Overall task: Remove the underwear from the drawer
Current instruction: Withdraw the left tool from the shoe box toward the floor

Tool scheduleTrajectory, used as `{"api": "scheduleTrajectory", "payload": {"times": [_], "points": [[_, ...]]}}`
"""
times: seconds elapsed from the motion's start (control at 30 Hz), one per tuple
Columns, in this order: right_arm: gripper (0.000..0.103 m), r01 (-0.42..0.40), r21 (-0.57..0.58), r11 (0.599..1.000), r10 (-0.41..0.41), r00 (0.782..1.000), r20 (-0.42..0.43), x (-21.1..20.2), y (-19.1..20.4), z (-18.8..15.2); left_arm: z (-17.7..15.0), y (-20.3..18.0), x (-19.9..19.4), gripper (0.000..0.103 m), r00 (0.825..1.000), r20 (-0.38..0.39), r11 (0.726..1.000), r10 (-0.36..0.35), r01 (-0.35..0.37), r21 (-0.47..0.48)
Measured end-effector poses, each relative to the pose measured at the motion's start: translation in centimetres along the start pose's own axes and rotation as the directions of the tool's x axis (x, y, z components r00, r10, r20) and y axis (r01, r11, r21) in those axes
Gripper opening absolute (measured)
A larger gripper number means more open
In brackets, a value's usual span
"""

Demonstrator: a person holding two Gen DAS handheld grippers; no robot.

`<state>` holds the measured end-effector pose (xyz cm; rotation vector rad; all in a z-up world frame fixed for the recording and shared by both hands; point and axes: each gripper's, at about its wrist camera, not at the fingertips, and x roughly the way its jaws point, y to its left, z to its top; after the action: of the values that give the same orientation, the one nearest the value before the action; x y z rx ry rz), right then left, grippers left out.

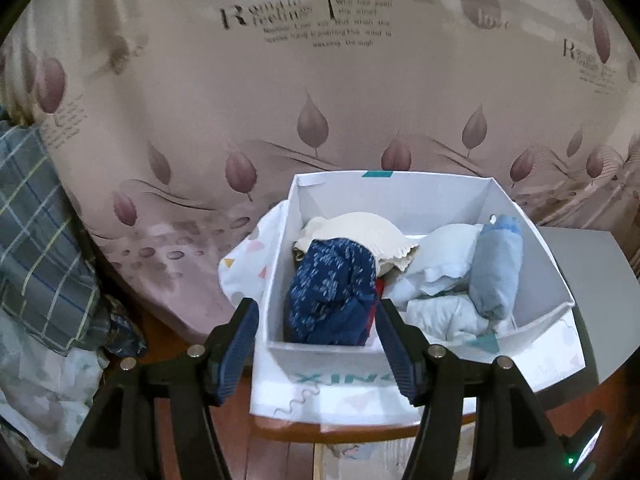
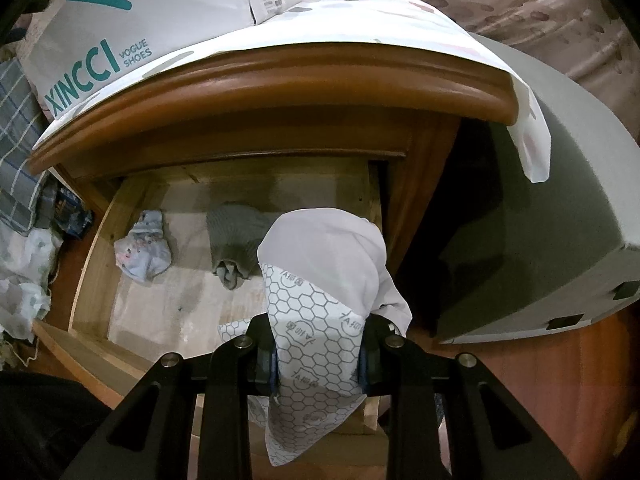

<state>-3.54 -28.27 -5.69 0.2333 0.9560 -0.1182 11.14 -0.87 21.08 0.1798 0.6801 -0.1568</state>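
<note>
Right wrist — underwear (image 2: 320, 280) lengthwise along fingers

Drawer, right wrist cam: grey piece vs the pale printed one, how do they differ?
The grey piece is plain dark grey knit; the pale printed piece is light blue-white with small patterns. The grey piece lies mid-drawer, partly behind the white garment in the right gripper; the pale printed piece lies fully visible at left. Both are crumpled on the drawer floor, untouched.

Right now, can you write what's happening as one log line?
right gripper: shut on white underwear | left gripper: open above shoebox | drawer: two pieces left
</note>
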Motion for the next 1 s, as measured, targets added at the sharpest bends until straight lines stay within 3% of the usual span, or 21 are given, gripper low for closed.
{"api": "scheduleTrajectory", "payload": {"times": [0.13,0.27,0.47,0.57,0.93,1.0], "points": [[0.025,0.006,-0.005,1.000,-0.006,1.000,0.002,0.0,0.1,0.0,-2.8,0.9,-1.7,0.062,0.998,0.050,0.998,0.048,-0.047,-0.028],[0.025,0.014,-0.016,1.000,-0.014,1.000,0.003,0.1,0.4,0.0,-7.1,2.3,-2.2,0.062,0.987,0.072,0.986,0.143,-0.136,-0.091],[0.025,0.025,-0.028,0.999,-0.025,1.000,0.001,0.4,0.8,0.0,-13.0,4.1,-0.5,0.062,0.970,0.027,0.953,0.240,-0.230,-0.196],[0.025,0.026,-0.031,0.999,-0.026,1.000,0.002,0.4,0.9,-0.1,-14.8,4.4,1.5,0.062,0.972,-0.032,0.945,0.231,-0.232,-0.232],[0.025,0.038,-0.039,0.999,-0.037,0.999,0.026,0.5,1.0,-0.3,-19.1,4.9,7.2,0.062,0.973,-0.137,0.923,0.187,-0.221,-0.314],[0.025,0.044,-0.041,0.998,-0.043,0.999,0.031,0.4,1.2,-0.3,-19.4,5.5,7.6,0.062,0.967,-0.162,0.914,0.198,-0.241,-0.325]]}}
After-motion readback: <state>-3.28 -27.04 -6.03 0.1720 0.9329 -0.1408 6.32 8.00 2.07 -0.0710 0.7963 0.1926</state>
